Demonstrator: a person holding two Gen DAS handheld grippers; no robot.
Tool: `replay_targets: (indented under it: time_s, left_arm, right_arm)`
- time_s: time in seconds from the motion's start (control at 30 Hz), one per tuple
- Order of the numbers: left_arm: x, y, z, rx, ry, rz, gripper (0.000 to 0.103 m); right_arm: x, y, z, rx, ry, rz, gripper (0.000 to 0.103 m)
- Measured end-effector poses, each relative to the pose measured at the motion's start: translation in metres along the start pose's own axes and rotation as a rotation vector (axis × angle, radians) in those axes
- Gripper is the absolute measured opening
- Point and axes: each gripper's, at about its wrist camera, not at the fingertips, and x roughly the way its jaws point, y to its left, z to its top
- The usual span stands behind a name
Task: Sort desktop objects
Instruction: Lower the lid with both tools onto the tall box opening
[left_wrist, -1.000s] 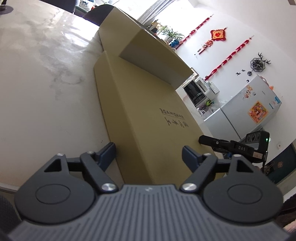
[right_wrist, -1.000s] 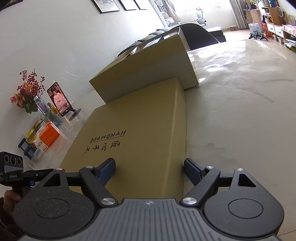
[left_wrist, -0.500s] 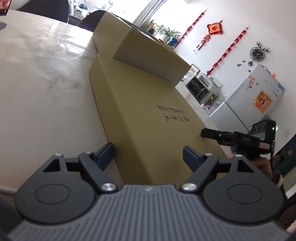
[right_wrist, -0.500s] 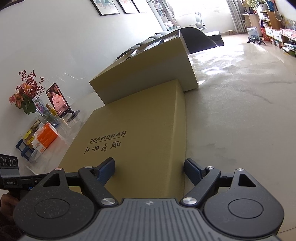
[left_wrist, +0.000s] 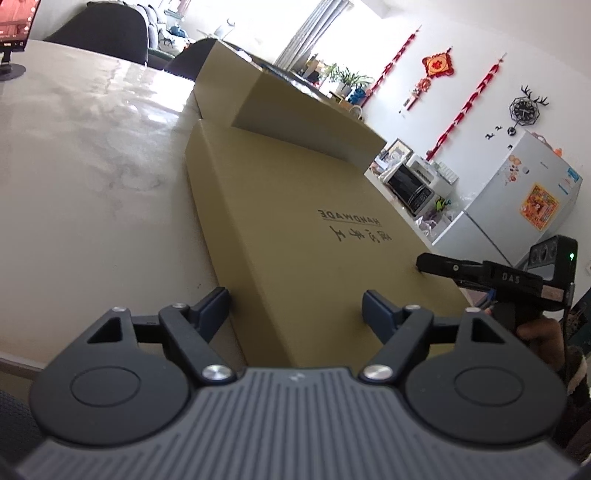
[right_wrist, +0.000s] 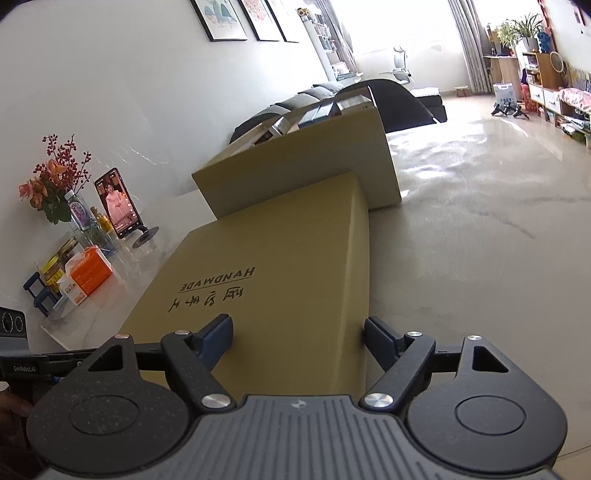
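Observation:
A flat tan box lid (left_wrist: 295, 229) printed "HANDMADE" lies on the marble table (left_wrist: 92, 166), butting against a taller tan open box (left_wrist: 280, 110) behind it. My left gripper (left_wrist: 295, 310) is open and straddles the lid's near left corner, one finger beside its side wall and one over its top. In the right wrist view my right gripper (right_wrist: 299, 334) is open too, straddling the near right edge of the lid (right_wrist: 280, 251). Each gripper shows in the other's view: the right gripper (left_wrist: 480, 273) and the left gripper (right_wrist: 22, 365).
On the far left side of the table stand a phone on a stand (right_wrist: 118, 206), a vase of flowers (right_wrist: 55, 184) and an orange carton (right_wrist: 86, 275) in a clear tray. Bare marble (right_wrist: 480, 258) stretches right of the lid. Dark chairs (left_wrist: 99, 33) stand behind the table.
Both grippers have shifted and tilted slightly at the lid's near edge. Their jaws stay open, and the lid has not visibly moved.

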Motion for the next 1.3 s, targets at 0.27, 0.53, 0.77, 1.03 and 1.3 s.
replay_targets:
  time_s: [0.27,0.53,0.77,1.03,1.3]
  left_arm:
    - [-0.014,-0.004,0.002,0.001,-0.037,-0.003,0.078]
    - [-0.019,-0.013,0.011,0.011,-0.050,-0.012,0.078]
    - [-0.014,-0.030,0.025,0.027,-0.036,-0.026,0.078]
    - [0.006,-0.065,0.042,0.093,0.005,-0.039,0.078]
    - [0.019,-0.084,0.053,0.123,0.009,-0.070,0.078]
  right_arm:
    - [-0.013,0.011,0.005,0.000,-0.026,-0.001,0.081]
    - [-0.026,0.021,0.009,0.009,-0.043,-0.015,0.080]
    - [-0.048,0.023,0.015,0.025,-0.065,-0.057,0.080]
    - [-0.079,0.013,0.027,0.047,-0.109,-0.112,0.080]
    - [-0.103,0.003,0.039,0.078,-0.144,-0.164,0.080]
